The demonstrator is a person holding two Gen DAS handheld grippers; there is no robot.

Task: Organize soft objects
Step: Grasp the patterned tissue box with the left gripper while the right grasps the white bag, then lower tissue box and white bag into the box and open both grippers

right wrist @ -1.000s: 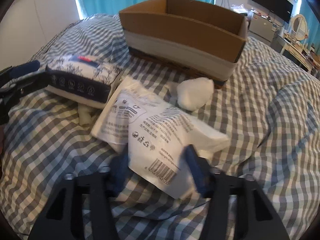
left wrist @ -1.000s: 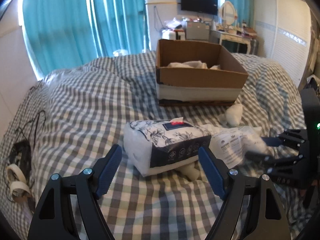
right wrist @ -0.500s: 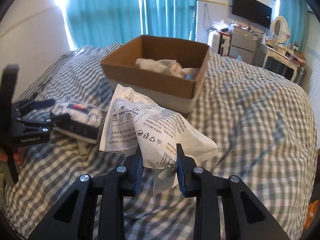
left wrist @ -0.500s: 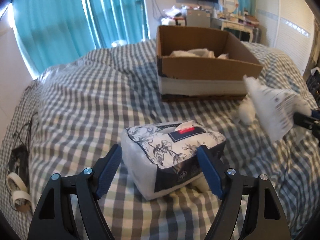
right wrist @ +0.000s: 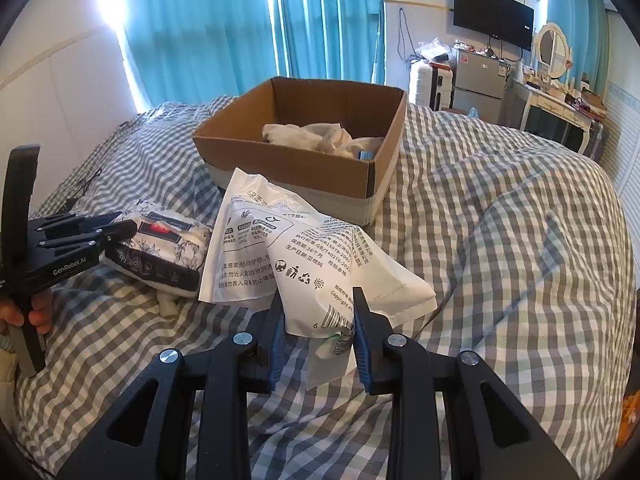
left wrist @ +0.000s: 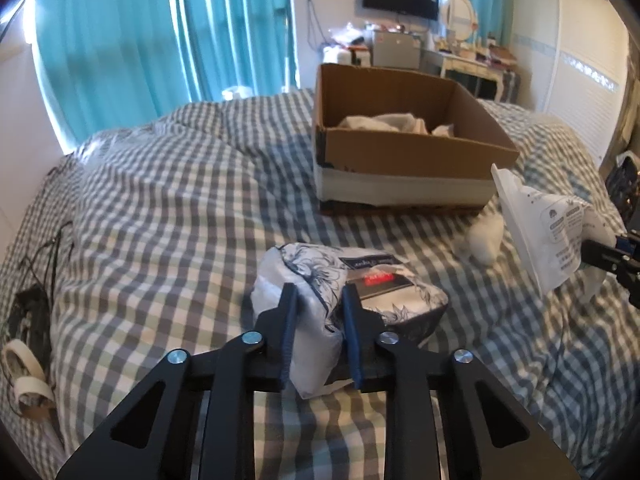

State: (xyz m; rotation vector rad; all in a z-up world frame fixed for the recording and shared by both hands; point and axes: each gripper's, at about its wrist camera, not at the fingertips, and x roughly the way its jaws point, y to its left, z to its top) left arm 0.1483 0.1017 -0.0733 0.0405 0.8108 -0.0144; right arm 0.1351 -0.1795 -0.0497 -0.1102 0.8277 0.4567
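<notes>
both tools gripping soft packs, box waiting ahead

the left tool (left wrist: 318, 320) is pinching the floral tissue pack (left wrist: 352, 280) on the bed (left wrist: 160, 208); the right tool (right wrist: 318, 320) is clamping the white plastic pouch (right wrist: 304, 264) in the air. likely next: carrying both over the near wall of the cardboard box (right wrist: 304, 164), where cloths are already lying. a white wad (left wrist: 484, 236) is sitting beside the box.

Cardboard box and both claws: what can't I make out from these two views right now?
- Cardboard box contents: its near wall hides the lower layer in both views; only crumpled white items show.
- Small white object under the floral tissue pack: mostly covered, right view.
- Right claw grip point: the white plastic bag drapes over it.
- Left claw: the pack's underside is hidden.
</notes>
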